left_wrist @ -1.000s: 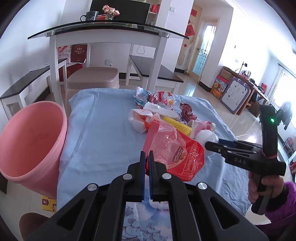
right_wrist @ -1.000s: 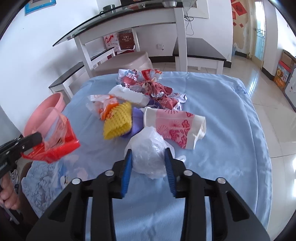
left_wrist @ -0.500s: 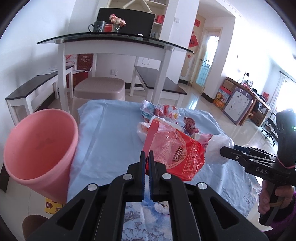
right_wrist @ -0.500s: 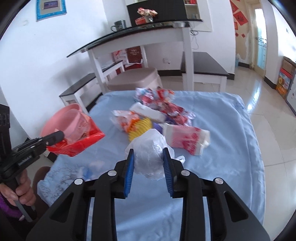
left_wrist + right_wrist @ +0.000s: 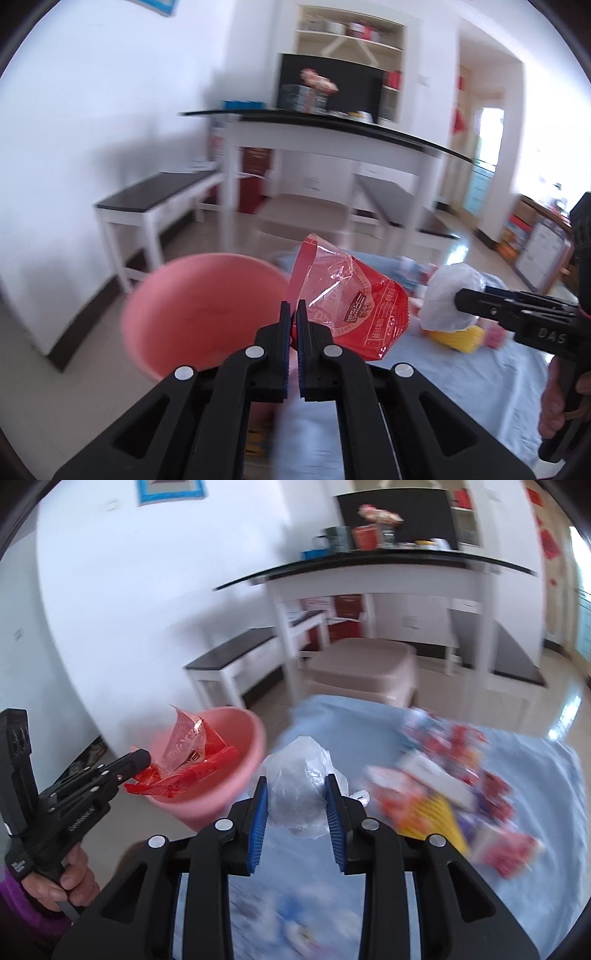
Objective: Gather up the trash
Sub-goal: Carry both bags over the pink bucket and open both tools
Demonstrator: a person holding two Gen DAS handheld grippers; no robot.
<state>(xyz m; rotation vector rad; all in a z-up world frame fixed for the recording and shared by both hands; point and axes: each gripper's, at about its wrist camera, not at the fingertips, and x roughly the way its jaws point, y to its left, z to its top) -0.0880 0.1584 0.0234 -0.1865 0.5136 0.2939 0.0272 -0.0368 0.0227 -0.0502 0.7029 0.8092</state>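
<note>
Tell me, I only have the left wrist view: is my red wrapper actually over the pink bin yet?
Observer: Yes. In the right wrist view the red wrapper hangs over the pink bin's mouth, pinched by the left gripper.
Operator: Is the white bag squarely held?
Observer: The right gripper clamps the white plastic bag between both blue pads, beside the bin's rim, not over it.
Operator: Anything left on the table?
Observer: A blurred pile of wrappers lies on the blue cloth.

The left tool (image 5: 292, 314) has its jaws pressed nearly together, pinching thin film at the tips. The right tool (image 5: 297, 797) stands partly spread, jaws clamping a bulky load between the pads.
</note>
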